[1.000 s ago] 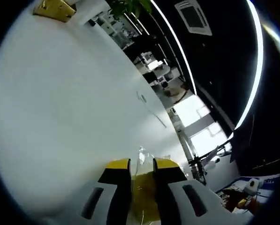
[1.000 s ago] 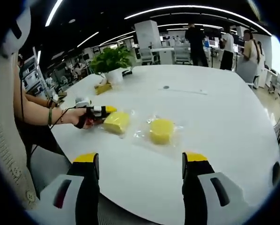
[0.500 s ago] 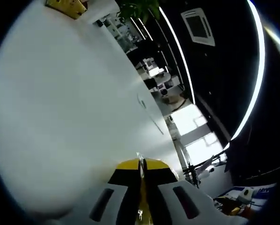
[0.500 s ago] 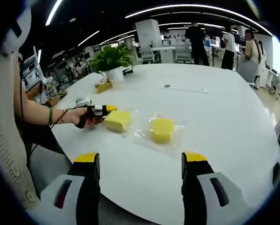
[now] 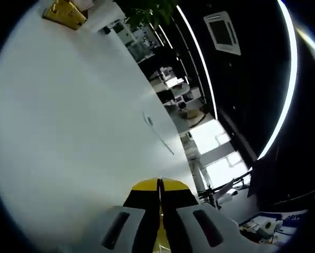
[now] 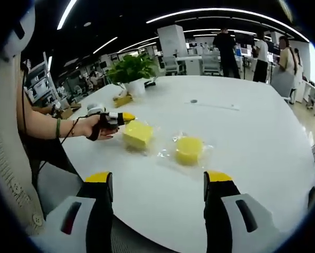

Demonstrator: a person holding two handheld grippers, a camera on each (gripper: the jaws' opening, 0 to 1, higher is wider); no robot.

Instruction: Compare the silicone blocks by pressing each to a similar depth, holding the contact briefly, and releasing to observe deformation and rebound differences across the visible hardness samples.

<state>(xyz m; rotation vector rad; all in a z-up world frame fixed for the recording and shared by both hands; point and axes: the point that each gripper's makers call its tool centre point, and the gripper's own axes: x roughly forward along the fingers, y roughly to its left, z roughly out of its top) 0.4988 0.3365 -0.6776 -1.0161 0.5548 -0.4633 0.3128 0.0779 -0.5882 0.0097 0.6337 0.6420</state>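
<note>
Two yellow silicone blocks in clear plastic bags lie on the white table [image 6: 263, 142]: a squarish block [image 6: 137, 134] on the left and a rounder block [image 6: 189, 150] to its right. A hand holds my left gripper [image 6: 126, 117] just beside the squarish block's upper left corner; I cannot tell if it touches. In the left gripper view my left gripper [image 5: 159, 184] has its yellow-tipped jaws pressed together, pointing across bare tabletop. My right gripper [image 6: 158, 178] hangs open over the table's near edge, short of both blocks, with nothing between its jaws.
A potted plant [image 6: 132, 71] and a small yellow-brown object [image 6: 123, 100] stand at the table's far left; that object [image 5: 65, 11] also appears in the left gripper view. A thin strip [image 6: 215, 105] lies far across. A person's forearm [image 6: 51, 129] reaches in from the left. People [image 6: 226, 45] stand behind.
The left gripper's jaws closed from a narrow gap to fully together, and its tip drew slightly back and up from the squarish block's side. The right gripper stayed open; its view shifted a little.
</note>
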